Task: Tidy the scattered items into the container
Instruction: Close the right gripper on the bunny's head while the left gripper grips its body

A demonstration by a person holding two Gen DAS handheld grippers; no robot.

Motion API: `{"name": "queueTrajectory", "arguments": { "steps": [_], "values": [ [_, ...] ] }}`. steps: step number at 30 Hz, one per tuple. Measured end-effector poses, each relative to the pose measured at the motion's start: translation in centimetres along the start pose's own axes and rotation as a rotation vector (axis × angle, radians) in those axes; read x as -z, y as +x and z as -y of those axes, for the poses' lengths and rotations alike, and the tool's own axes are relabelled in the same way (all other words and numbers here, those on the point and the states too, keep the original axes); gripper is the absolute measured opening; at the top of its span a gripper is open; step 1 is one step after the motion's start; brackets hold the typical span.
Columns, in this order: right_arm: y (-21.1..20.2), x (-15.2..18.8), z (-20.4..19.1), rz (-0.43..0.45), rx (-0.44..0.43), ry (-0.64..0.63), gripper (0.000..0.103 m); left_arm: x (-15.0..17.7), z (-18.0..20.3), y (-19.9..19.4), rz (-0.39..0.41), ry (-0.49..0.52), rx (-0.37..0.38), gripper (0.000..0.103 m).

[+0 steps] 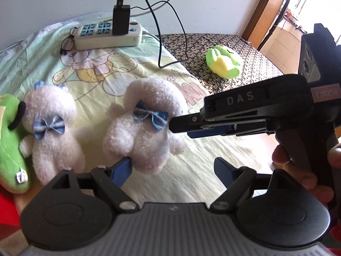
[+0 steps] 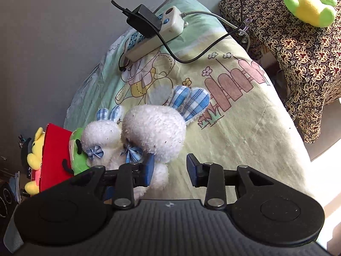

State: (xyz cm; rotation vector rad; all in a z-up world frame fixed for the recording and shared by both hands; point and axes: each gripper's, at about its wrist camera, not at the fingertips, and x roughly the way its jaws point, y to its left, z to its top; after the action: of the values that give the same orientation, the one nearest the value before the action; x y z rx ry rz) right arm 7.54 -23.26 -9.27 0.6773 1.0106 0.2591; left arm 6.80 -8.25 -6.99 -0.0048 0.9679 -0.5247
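Two white plush rabbits with blue bows lie on the bed. The larger rabbit [image 1: 145,125] [image 2: 155,132] is right in front of both grippers; the smaller rabbit [image 1: 53,128] [image 2: 100,140] lies to its left. A green plush frog [image 1: 10,145] [image 2: 77,149] leans by the red container [image 2: 55,155]. Another green and yellow frog [image 1: 223,61] [image 2: 311,2] sits on the patterned cloth. My left gripper [image 1: 172,170] is open, its left finger touching the larger rabbit. My right gripper [image 2: 170,170] is open beside the rabbit's head; it also shows in the left wrist view [image 1: 181,125].
A white power strip [image 1: 108,34] [image 2: 153,32] with a black charger and cables lies at the far end of the bed. A yellow plush [image 2: 35,147] sits behind the red container. The patterned table [image 2: 298,53] stands to the right of the bed.
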Motion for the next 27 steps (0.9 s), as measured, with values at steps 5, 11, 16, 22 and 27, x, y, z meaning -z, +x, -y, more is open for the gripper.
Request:
{"name": "queueTrajectory", "arguments": {
  "steps": [5,11,16,22,27],
  "values": [
    [0.1,-0.6,-0.2,0.021,-0.01,0.014,0.053,-1.0,-1.6,-1.4,0.053,-0.032,0.087,0.084],
    [1.4,-0.8,-0.3,0.014,-0.031,0.043,0.053,-2.6,-3.4,-0.7,0.08,-0.055,0.038,0.088],
    [1.8,-1.3,-1.0,0.002,-0.037,0.026,0.053,-2.9,-4.3,2.5,0.016,-0.074,0.054,0.078],
    [3.0,-1.7,-2.2,-0.02,-0.051,0.008,0.053,-2.8,-4.6,3.8,-0.005,-0.086,0.043,0.081],
    [4.1,-2.0,-3.0,-0.026,-0.051,0.002,0.054,-2.8,-4.6,4.5,-0.029,-0.087,0.009,0.077]
  ]
}}
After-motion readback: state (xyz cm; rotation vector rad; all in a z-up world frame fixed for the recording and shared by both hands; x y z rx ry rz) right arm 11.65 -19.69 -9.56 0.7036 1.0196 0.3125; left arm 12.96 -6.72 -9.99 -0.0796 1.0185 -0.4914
